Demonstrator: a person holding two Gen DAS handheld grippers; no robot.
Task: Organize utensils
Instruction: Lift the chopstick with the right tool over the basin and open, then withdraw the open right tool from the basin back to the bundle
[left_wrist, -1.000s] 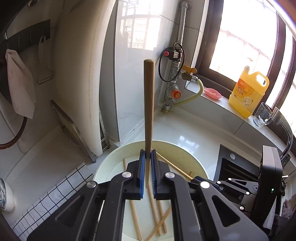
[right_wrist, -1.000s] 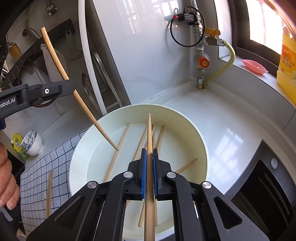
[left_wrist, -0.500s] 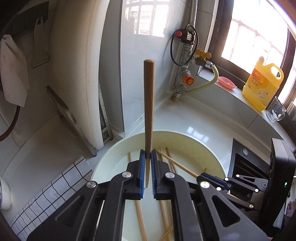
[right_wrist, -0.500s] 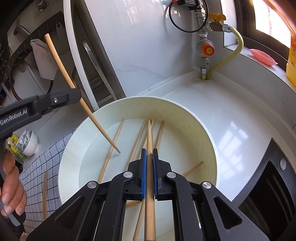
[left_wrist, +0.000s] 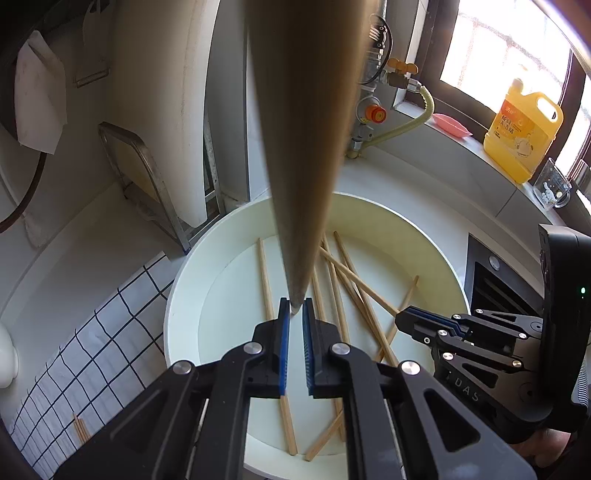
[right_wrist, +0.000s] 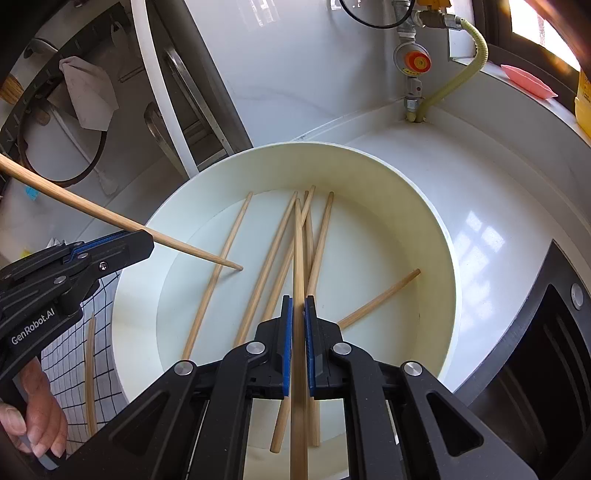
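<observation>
Both tongs closed, one chopstick in each. Left tongs (left_wrist: 293, 321) pinch the left chopstick (left_wrist: 303, 147) close to its thin tip; the shaft swings up toward the lens and fills the left wrist view. In the right wrist view that stick (right_wrist: 110, 219) slants over the basin (right_wrist: 448, 258), tip above the floor without touching. Right tongs (right_wrist: 298, 325) clamp the right chopstick (right_wrist: 297, 251) further along its length, shaft running straight out along the fingers over the loose chopsticks (right_wrist: 258, 280) on the basin floor.

Basin sits on the white desk (right_wrist: 498, 177). To its left, a checked cloth (right_wrist: 70, 354) with one chopstick on the cloth (right_wrist: 89, 369) already lying there.

My reading: sticks go out of the basin onto the cloth, pair by pair.

Notes for doing it well:
- Left grip is near the tip, so the long end has leverage. I'd move slowly, no wrist flicks, or it pivots between the pads.
- Lift both clear of the rim before going sideways.
- Lay them parallel beside the one on the cloth, low, then release.
- Keep the two tongs apart; the stick ends could cross.
</observation>
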